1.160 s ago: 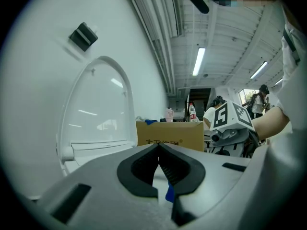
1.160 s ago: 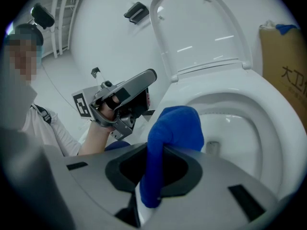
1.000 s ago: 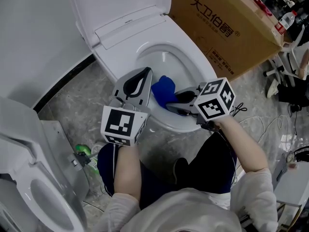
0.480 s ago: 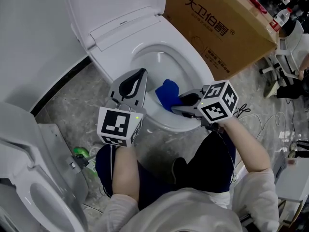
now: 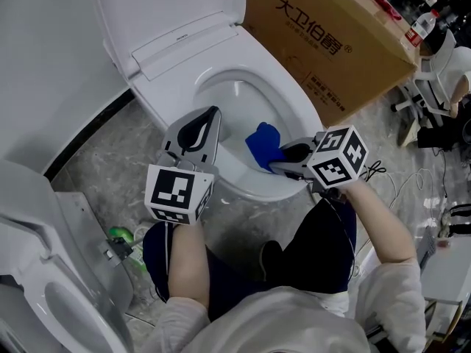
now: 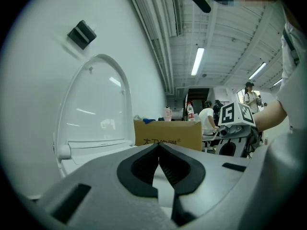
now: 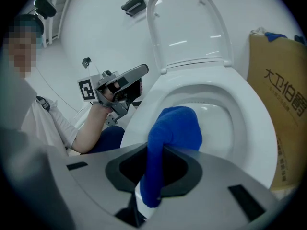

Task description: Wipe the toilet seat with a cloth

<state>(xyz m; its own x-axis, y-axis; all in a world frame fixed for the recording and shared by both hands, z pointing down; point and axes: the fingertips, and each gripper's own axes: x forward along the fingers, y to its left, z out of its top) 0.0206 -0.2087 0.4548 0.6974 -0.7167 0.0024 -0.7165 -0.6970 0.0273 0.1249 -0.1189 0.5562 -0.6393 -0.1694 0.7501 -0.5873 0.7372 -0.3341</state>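
Cloth first, folks: a blue one, bunched into a fat fold and clamped in the right gripper, whose jaws pinch it hard across the middle. A rounded wad pokes out ahead and a short tail droops below the pads. It sits at the front-right of the toilet seat, right at the inner edge of the white ring, though from where I stand I can't say whether the fabric is pressing on the ring or just hanging over the bowl. Across the way, the left gripper hovers over the front-left of the ring, jaws pressed together at the tips with nothing between them, pointing up toward the raised lid. That cloth looks soft, light and floppy, so I'd judge it will mould to the curve easily but could drag out of the pads if it snags. The hold deep in the fold looks like the right place, with plenty of wad left forward to wipe with. The seat looks glossy and hard, so the cloth should glide round it.
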